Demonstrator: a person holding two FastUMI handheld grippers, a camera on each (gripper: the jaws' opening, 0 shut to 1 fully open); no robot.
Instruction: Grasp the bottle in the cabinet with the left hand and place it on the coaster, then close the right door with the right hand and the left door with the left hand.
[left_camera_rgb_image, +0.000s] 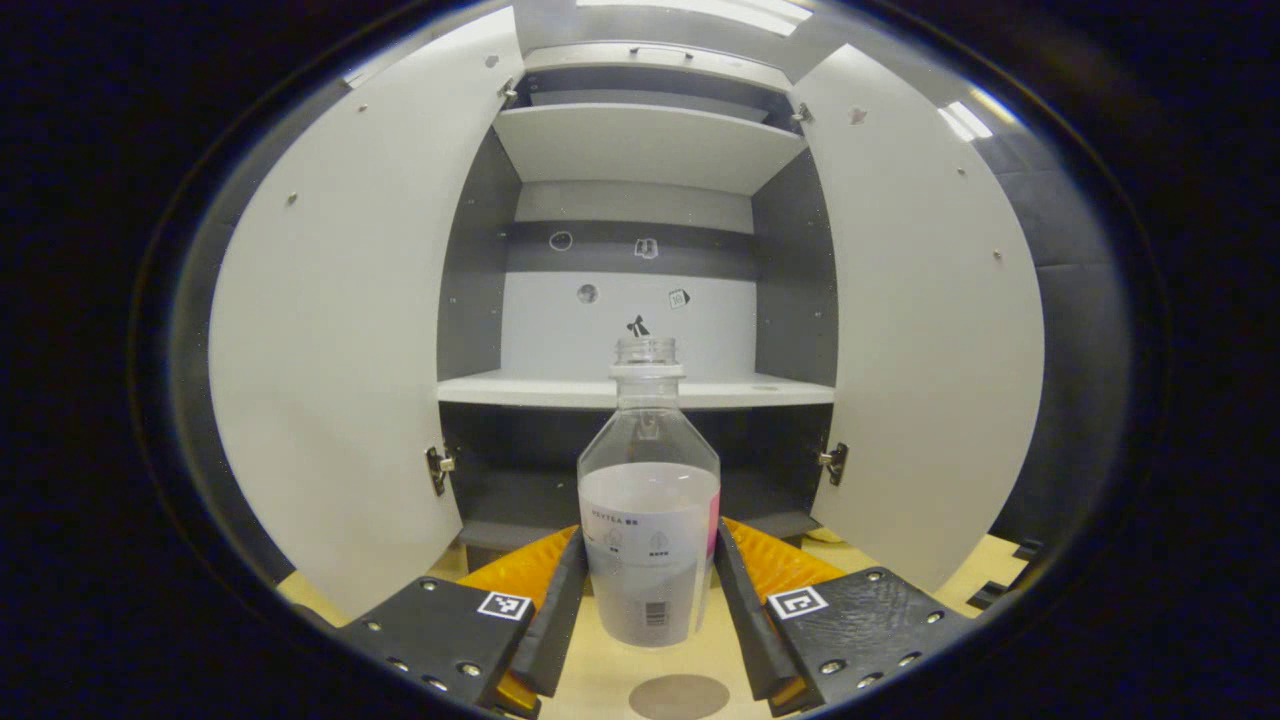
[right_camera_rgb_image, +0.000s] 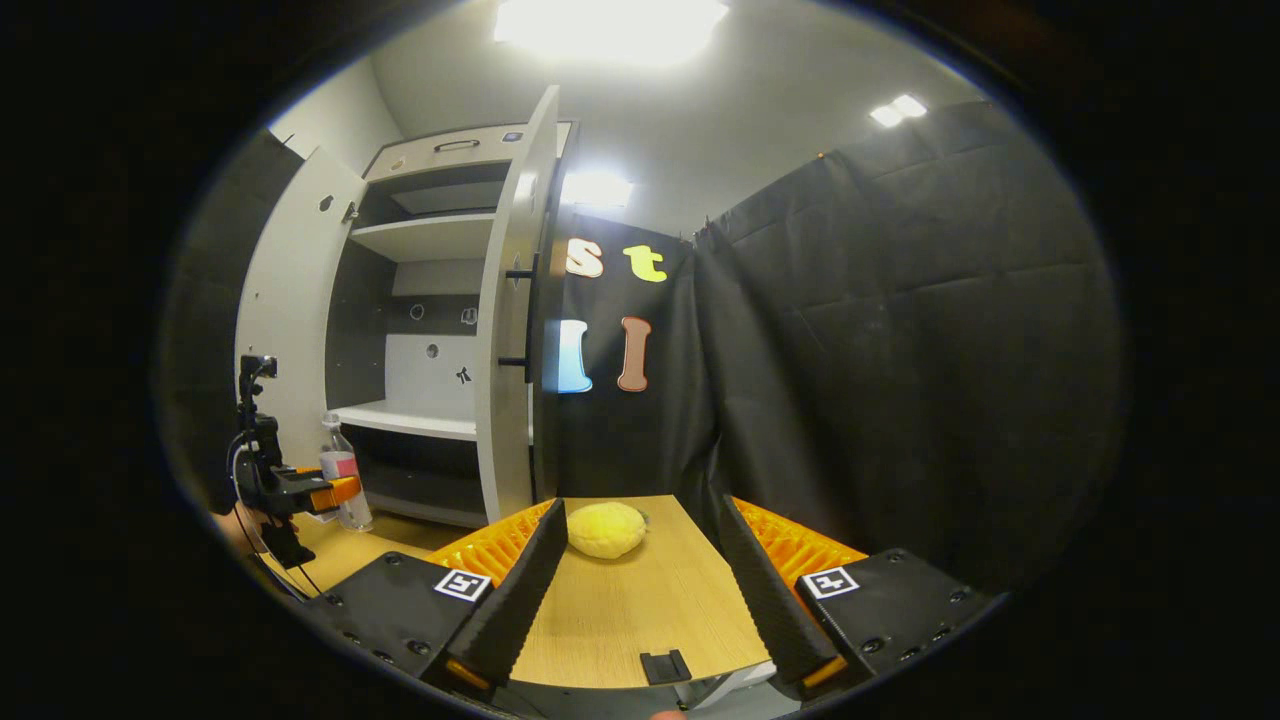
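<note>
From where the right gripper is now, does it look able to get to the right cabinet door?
Probably yes. The right gripper is open and holds nothing, and the right door stands open ahead to its left, with bare table between. The yellow object lies off that path.

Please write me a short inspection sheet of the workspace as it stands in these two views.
Surface: wooden table, bare in front.
Job's things: bottle uncapped, upright between the left gripper's fingers; grey coaster just in front of it; cabinet with left door and right door open.
Clutter: yellow round object on the table.
Grippers: left gripper around the bottle, contact unclear; right gripper open, empty.
Cables: thin cable by the left gripper.
Surroundings: black cloth wall.
</note>
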